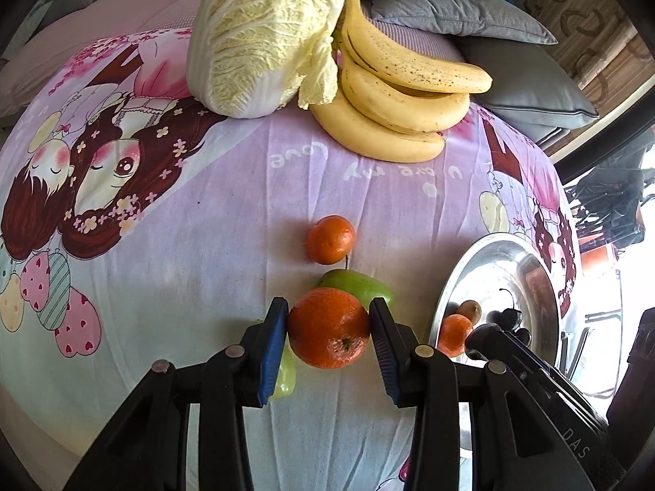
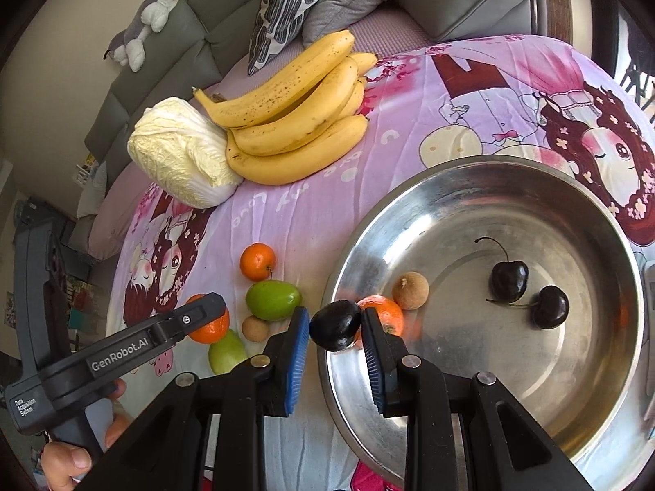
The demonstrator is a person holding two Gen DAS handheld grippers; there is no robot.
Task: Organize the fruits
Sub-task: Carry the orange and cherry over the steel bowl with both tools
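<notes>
My left gripper (image 1: 329, 319) is shut on an orange tangerine (image 1: 327, 333), held a little above the cartoon-print cloth. Under it lie a green fruit (image 1: 360, 286), a second green fruit (image 1: 286, 372) and another tangerine (image 1: 330, 240). My right gripper (image 2: 333, 319) is shut on a small dark cherry (image 2: 336, 325) over the near-left rim of the steel bowl (image 2: 450, 188). In the bowl are a tangerine (image 2: 387, 315), a brown longan (image 2: 410, 290) and two dark cherries (image 2: 509, 280). The left gripper (image 2: 213, 311) shows at the left of the right wrist view.
A bunch of bananas (image 2: 294, 122) and a napa cabbage (image 2: 180, 151) lie at the far side of the cloth. A loose longan (image 2: 255, 328) sits among the green fruits. Grey cushions (image 1: 458, 12) and a sofa stand behind. A hand (image 2: 65, 462) holds the left gripper's handle.
</notes>
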